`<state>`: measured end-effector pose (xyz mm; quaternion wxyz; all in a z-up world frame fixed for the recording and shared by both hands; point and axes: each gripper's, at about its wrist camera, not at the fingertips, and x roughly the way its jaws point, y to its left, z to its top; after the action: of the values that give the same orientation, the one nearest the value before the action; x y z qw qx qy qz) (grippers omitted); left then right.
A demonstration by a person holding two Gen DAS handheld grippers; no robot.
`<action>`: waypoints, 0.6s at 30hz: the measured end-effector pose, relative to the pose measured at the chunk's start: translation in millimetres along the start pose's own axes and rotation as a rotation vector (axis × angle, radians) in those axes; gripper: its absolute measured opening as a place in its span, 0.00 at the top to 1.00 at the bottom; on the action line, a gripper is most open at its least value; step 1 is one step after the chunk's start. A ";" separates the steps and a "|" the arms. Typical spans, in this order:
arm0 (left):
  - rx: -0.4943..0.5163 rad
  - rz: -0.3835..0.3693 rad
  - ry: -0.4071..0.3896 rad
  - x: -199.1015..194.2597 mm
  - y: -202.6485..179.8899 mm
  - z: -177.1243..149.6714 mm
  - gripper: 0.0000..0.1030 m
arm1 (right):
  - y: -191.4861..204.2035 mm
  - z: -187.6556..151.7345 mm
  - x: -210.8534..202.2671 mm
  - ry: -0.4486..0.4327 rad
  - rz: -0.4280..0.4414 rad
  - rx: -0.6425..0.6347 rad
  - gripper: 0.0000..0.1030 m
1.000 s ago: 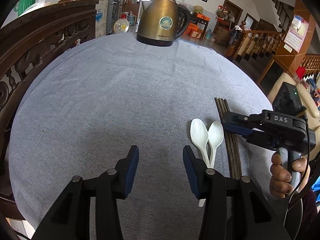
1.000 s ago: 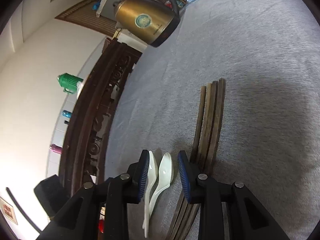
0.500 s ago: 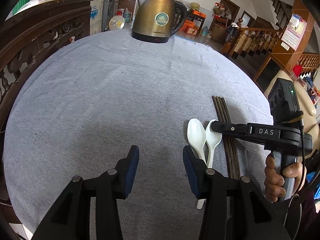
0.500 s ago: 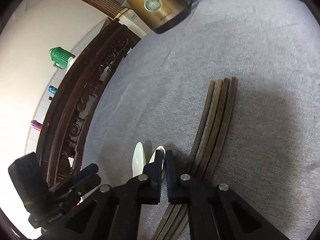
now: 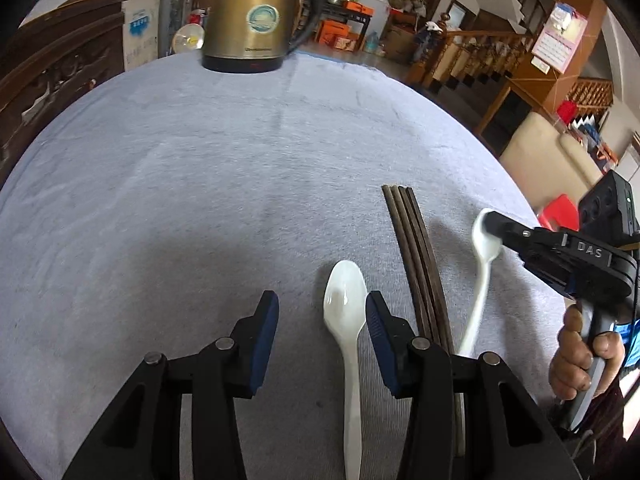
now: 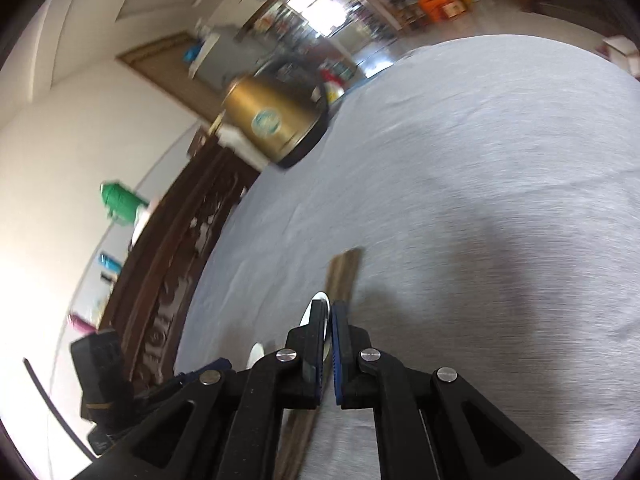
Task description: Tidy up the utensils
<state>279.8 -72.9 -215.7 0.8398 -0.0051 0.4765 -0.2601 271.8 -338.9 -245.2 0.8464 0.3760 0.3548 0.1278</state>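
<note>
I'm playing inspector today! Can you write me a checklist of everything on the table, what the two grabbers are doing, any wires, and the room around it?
Surface: round table under a grey cloth.
Job's things: one white spoon lies flat on the cloth; a second spoon is lifted, bowl pinched; dark chopsticks lie bundled between them.
Clutter: brass kettle at the far edge.
Grippers: left gripper open, low over the flat spoon; right gripper shut on the second spoon.
Cables: a thin dark cord by the right gripper's handle.
Surroundings: carved wooden chair, stair railing, wall calendar.
</note>
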 end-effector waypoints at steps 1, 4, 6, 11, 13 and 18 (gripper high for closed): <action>0.006 -0.006 0.000 3.3 -1.4 1.7 0.55 | -2.5 1.5 -1.4 -0.010 0.001 0.018 0.96; 0.004 -0.032 0.019 14.0 -3.5 5.1 0.55 | -22.2 -0.5 -10.3 -0.038 0.015 0.072 0.96; 0.007 -0.054 0.028 20.4 -5.6 5.9 0.57 | -28.5 -2.1 -8.4 -0.038 0.028 0.101 0.96; -0.011 -0.082 0.020 26.1 -2.9 8.1 0.74 | -27.2 -3.8 -5.5 -0.033 0.029 0.084 0.96; -0.024 -0.090 0.014 28.3 -1.1 8.8 0.93 | -28.3 -4.6 -6.3 -0.028 0.031 0.085 0.96; -0.053 -0.077 -0.001 28.5 1.5 4.0 0.97 | -31.3 -4.7 -9.2 -0.037 0.033 0.088 0.96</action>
<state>295.4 -85.1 -236.6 0.8289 -0.0461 0.4823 -0.2796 260.3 -362.2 -265.5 0.8333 0.4208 0.3382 0.1189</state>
